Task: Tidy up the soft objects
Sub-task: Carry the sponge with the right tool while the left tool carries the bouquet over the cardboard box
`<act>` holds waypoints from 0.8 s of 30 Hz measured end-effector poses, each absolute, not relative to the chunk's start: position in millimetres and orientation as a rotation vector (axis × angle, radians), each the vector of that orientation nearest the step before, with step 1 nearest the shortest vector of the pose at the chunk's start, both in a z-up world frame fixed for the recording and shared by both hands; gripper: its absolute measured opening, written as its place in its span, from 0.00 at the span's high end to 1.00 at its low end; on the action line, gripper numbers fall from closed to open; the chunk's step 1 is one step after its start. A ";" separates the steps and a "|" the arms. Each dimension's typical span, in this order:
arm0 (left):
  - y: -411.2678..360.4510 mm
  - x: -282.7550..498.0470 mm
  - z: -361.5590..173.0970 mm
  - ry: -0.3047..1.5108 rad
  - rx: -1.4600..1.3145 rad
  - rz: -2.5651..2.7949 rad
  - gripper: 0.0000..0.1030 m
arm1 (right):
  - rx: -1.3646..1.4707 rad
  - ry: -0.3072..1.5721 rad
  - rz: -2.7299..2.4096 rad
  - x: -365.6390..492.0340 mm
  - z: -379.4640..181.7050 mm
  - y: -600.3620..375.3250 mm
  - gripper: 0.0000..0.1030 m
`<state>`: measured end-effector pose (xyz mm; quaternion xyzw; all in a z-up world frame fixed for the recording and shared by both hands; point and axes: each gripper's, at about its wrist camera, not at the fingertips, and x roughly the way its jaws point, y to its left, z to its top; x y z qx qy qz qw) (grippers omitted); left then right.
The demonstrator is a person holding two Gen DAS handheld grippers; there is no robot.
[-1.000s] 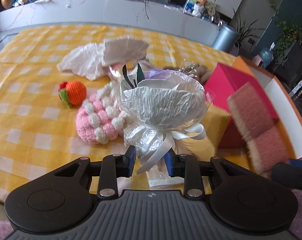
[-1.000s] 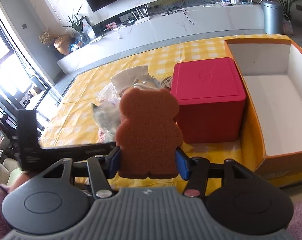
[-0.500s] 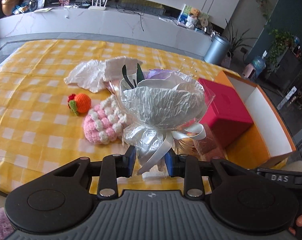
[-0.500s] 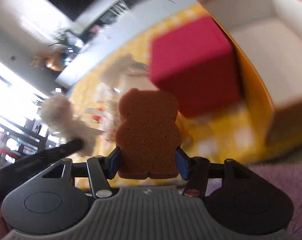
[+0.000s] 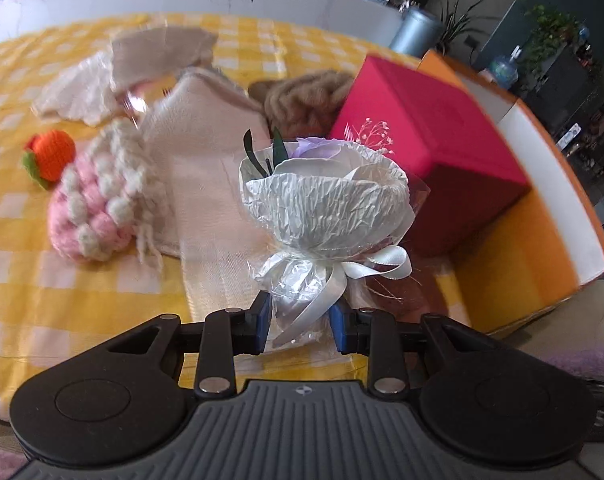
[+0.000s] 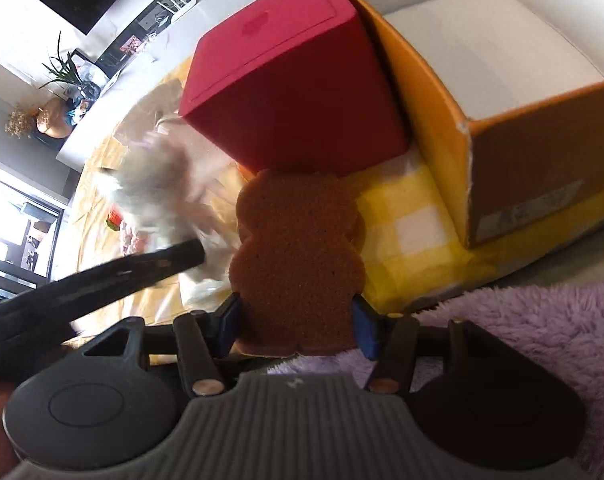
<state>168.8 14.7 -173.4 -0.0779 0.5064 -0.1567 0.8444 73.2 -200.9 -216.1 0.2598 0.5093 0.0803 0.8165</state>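
My left gripper (image 5: 302,325) is shut on the wrapped stem of a small bouquet (image 5: 325,208) in crinkled white paper with a ribbon, held above the yellow checked tablecloth (image 5: 62,280). My right gripper (image 6: 296,328) is shut on a brown bear-shaped sponge (image 6: 298,256), low over the table's near edge in front of the red box (image 6: 286,80). The bouquet (image 6: 154,184) shows blurred at the left of the right wrist view, with the left gripper's black body below it.
A pink and white knitted piece (image 5: 98,208), an orange crocheted fruit (image 5: 52,154), beige cloths (image 5: 206,152), white tissue (image 5: 78,96) and a brown woolly item (image 5: 305,96) lie on the table. An orange box with a white inside (image 6: 501,48) stands right of the red box. Purple fluffy fabric (image 6: 521,320) lies below.
The left gripper with the bouquet has moved right and lower, closer to the red box. The right gripper has rolled and sunk with the sponge toward the table's near edge.
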 end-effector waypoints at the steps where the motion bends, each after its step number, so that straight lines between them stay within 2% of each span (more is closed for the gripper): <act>1: 12.1 170.3 -178.9 1.079 -0.152 -0.326 0.67 | 0.556 1.087 0.173 73.9 -215.8 -201.7 0.45; 6: 2.3 169.0 -179.3 1.086 -0.079 -0.303 0.67 | 0.549 1.079 0.179 76.4 -206.6 -206.5 0.45; 14: -7.4 163.0 -173.1 1.073 -0.029 -0.280 0.68 | 0.480 0.979 0.194 55.8 -155.9 -221.5 0.45; 24: 9.2 120.1 -105.0 0.967 0.026 -0.250 0.68 | 0.405 0.866 0.179 25.3 -126.5 -234.8 0.45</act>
